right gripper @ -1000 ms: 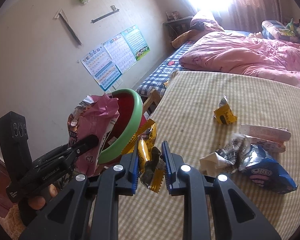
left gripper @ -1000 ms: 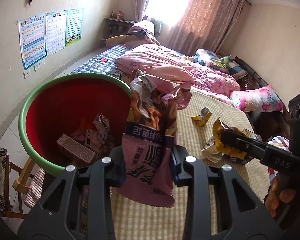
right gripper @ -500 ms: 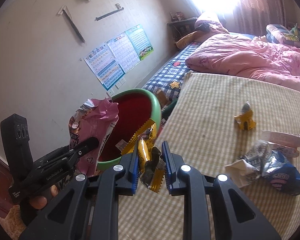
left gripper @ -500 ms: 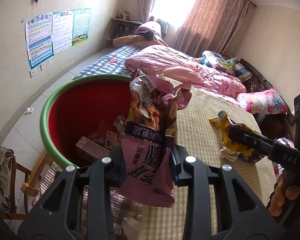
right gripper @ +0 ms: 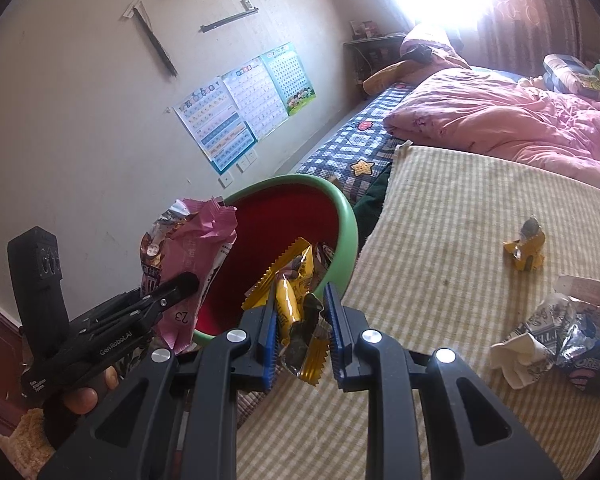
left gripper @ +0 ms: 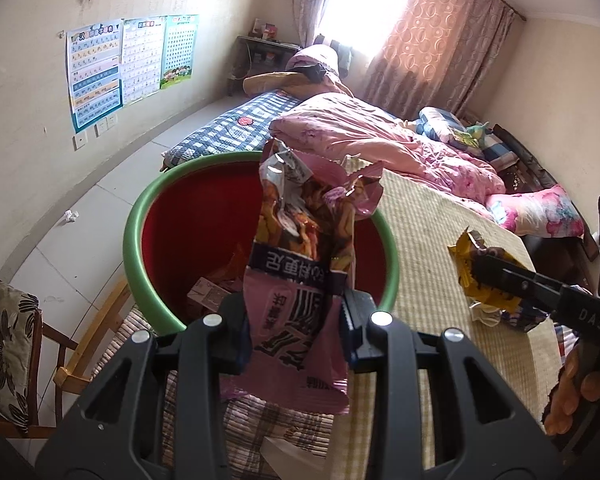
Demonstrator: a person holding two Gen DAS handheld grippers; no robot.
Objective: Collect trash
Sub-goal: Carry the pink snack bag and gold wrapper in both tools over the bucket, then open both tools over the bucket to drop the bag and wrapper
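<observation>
My left gripper is shut on a pink snack bag and holds it upright at the near rim of a red bin with a green rim, which has several wrappers inside. My right gripper is shut on a yellow wrapper near the bin's bed-side rim. The pink snack bag and left gripper also show in the right wrist view. In the left wrist view the right gripper holds the yellow wrapper.
On the striped mat lie a small yellow wrapper, a blue cookie bag and crumpled white wrappers. A pink quilt covers the bed behind. A wooden chair stands left of the bin.
Both grippers have moved left toward the bin with their wrappers still held. The bin now sits more centrally under both of them.
</observation>
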